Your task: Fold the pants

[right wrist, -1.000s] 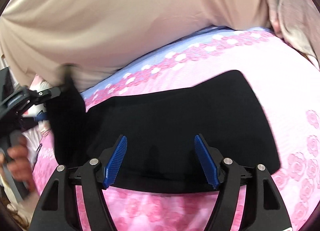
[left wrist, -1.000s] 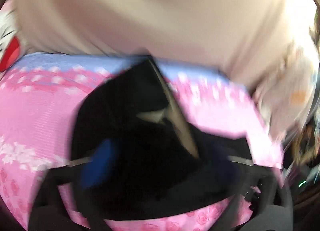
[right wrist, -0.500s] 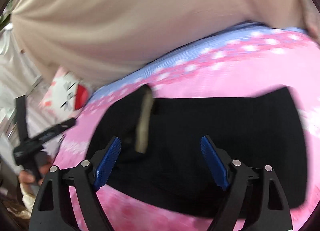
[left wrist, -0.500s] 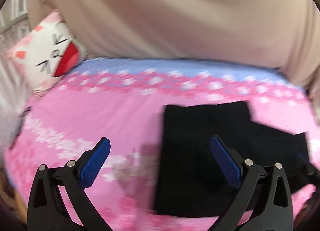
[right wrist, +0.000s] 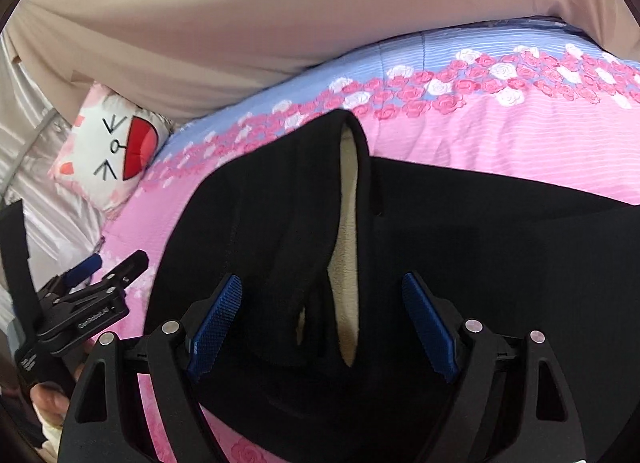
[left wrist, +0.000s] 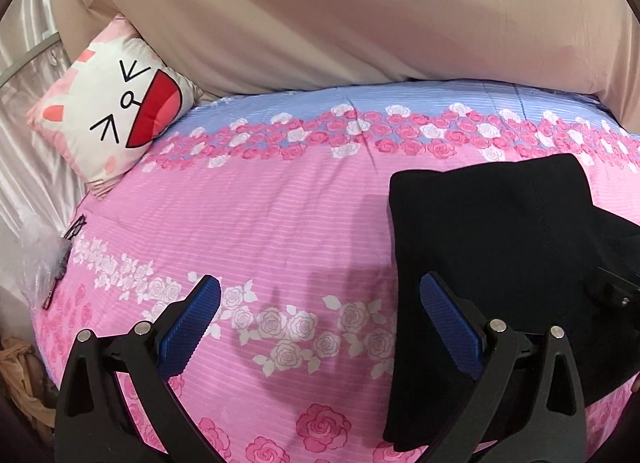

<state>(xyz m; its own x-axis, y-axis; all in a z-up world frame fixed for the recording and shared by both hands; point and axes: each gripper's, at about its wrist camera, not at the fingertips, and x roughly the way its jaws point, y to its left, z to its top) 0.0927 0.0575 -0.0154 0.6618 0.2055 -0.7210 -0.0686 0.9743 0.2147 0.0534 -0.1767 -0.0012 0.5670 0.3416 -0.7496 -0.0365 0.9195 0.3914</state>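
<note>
The black pants [left wrist: 500,243] lie folded on the pink rose bedspread [left wrist: 260,223], at the right in the left wrist view. My left gripper [left wrist: 320,303] hangs open over bare bedspread just left of the pants' edge, holding nothing. In the right wrist view the pants [right wrist: 500,243] fill the middle, with a raised fold showing cream lining [right wrist: 348,223]. My right gripper [right wrist: 322,303] stands open above that fold, and its blue pads [right wrist: 224,315] do not touch the cloth. The left gripper [right wrist: 112,263] appears at the left, off the pants, held by a hand [right wrist: 52,399].
A white cat-face pillow [left wrist: 116,111] leans at the bed's far left corner. A large beige cloth [left wrist: 360,23] hangs along the far side. A clear plastic bag [left wrist: 40,255] lies at the bed's left edge, beside shiny pale fabric [left wrist: 24,167].
The left gripper has let go of the black cloth and moved left off the pants, now open. The right gripper has opened wider and moved over the pants' left end.
</note>
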